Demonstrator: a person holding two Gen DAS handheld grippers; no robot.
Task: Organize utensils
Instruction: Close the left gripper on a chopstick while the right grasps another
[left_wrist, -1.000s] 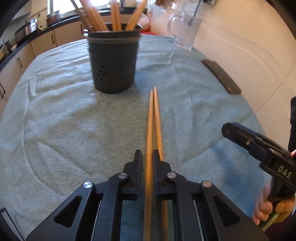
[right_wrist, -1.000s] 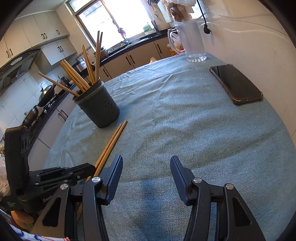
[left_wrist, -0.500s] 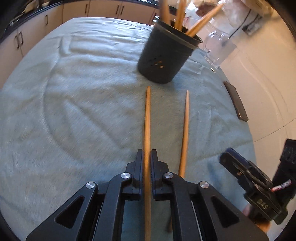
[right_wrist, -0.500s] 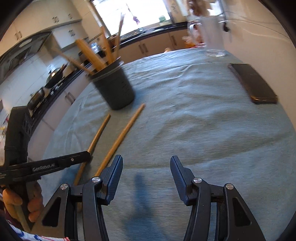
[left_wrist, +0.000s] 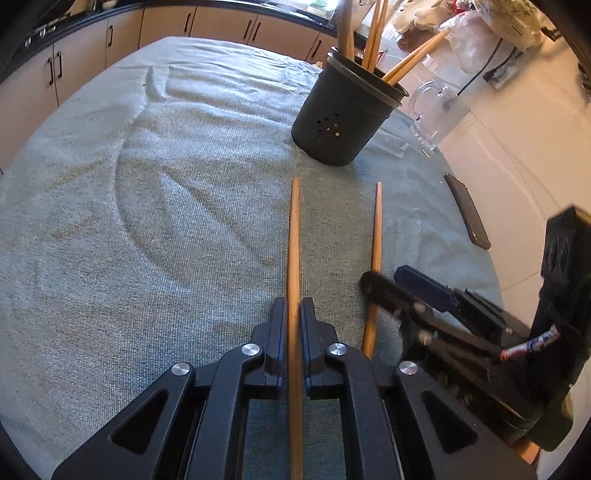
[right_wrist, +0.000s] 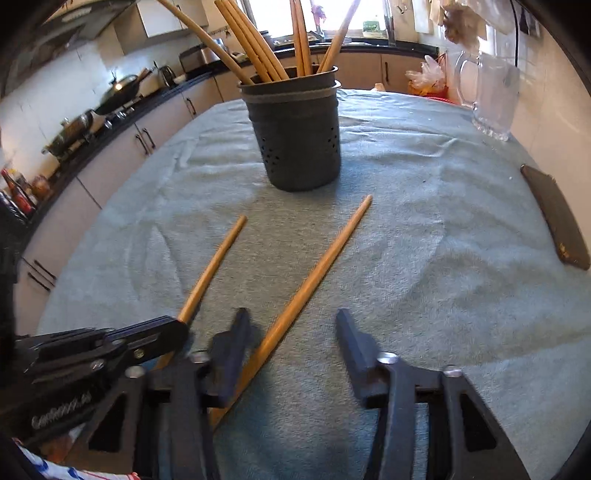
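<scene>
My left gripper (left_wrist: 294, 314) is shut on a wooden chopstick (left_wrist: 294, 236) that points toward the dark utensil holder (left_wrist: 343, 122), which holds several more chopsticks. A second chopstick (left_wrist: 376, 236) lies on the cloth just to its right. My right gripper (right_wrist: 291, 325) straddles that second chopstick (right_wrist: 317, 262). Its jaws are closing, and the stick lies near the left finger (right_wrist: 232, 343) without being pressed. In the left wrist view the right gripper (left_wrist: 386, 275) shows at the right. In the right wrist view the left gripper (right_wrist: 173, 328) shows at the left with its chopstick (right_wrist: 214, 266).
A grey-green cloth (left_wrist: 147, 221) covers the table. A glass mug (right_wrist: 491, 96) stands at the far right and a dark phone (right_wrist: 557, 218) lies by the right edge. Kitchen cabinets and a stove with pans run along the left behind the table.
The two chopsticks lay side by side; now they are apart, one still in my left gripper. My right gripper has moved left over the second chopstick and its jaws have narrowed.
</scene>
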